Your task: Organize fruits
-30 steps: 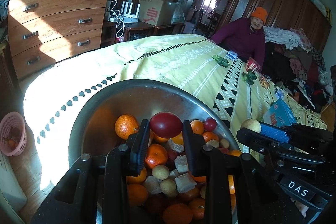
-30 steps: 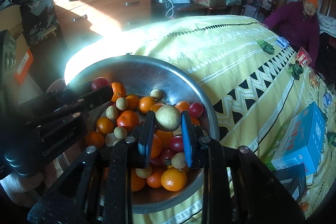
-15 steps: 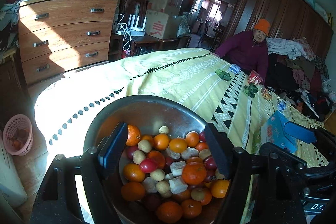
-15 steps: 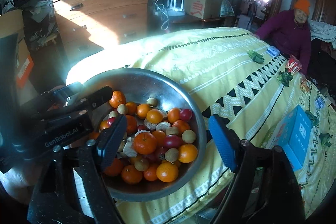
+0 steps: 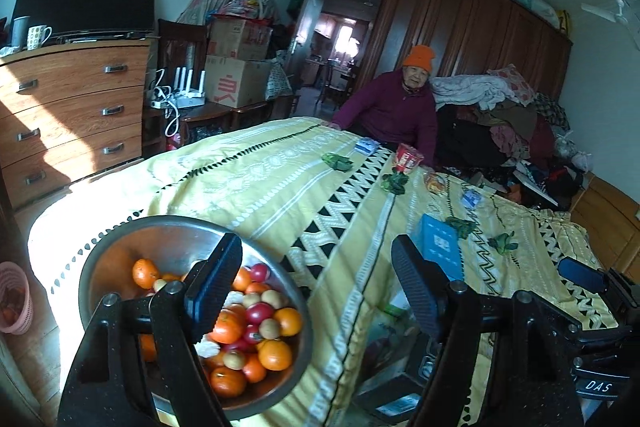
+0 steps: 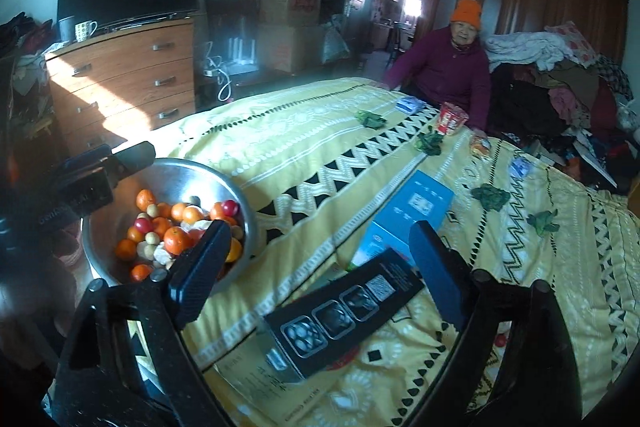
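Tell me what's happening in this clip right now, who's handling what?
A person holds a gripper in each hand over a bed with a yellow patterned cover. Both the left gripper and the right gripper are empty; their jaws have just been opening and hold nothing. A metal bowl at the bed's corner holds mixed oranges, red fruits and small pale ones. A blue box and a black box lie nearby. Another person in an orange hat sits at the far side.

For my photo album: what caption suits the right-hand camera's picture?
Open right gripper above a yellow bedspread, metal bowl of fruit beside it.
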`<state>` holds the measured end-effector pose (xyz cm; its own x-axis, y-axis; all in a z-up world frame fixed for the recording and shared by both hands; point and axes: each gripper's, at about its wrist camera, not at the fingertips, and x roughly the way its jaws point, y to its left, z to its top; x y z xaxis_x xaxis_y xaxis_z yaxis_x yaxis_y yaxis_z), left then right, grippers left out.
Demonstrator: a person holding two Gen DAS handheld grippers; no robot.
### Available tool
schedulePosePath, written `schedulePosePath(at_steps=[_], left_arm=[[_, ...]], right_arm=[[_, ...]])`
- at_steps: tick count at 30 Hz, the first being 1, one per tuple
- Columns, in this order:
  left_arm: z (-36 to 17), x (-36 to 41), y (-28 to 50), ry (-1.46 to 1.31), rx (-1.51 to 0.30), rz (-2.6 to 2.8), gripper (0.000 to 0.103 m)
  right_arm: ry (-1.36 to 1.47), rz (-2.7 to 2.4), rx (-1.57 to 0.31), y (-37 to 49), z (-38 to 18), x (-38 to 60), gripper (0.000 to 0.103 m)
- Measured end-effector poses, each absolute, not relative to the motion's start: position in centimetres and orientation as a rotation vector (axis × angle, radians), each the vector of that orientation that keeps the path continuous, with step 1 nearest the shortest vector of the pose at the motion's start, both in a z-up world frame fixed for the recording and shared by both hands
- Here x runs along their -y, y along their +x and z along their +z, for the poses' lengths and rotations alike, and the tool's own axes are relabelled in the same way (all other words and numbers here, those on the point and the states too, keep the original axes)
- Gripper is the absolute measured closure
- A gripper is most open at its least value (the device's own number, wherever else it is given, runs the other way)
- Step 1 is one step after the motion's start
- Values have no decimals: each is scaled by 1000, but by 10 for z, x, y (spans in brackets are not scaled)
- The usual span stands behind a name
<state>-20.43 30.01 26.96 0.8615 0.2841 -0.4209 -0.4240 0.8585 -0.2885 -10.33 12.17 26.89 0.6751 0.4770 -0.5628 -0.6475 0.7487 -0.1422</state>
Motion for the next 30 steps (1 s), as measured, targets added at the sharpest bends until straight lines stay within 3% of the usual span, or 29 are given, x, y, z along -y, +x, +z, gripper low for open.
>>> schedulePosePath(at_steps=[14,17,18,20,26,30], left_arm=[[290,-154,-154,-241,-414,146,23],[278,-113,-136,-199,-451,81,22],[271,-96,-129,-181,-471,51,22],[248,-62,-114,-141,-524,-12,10],[139,24,-62,-99,-783,-151,9],[74,43,-33,-75,-887,-108,9]], right_arm=[[-252,465,-539,-94,268,-5,10],[-251,413,-541,-87,252,23,0],[-250,391,-551,-84,243,34,0],[-248,337,-609,-73,212,66,0],[-218,203,-864,-41,91,154,0],[-172,187,-957,-31,44,189,0]])
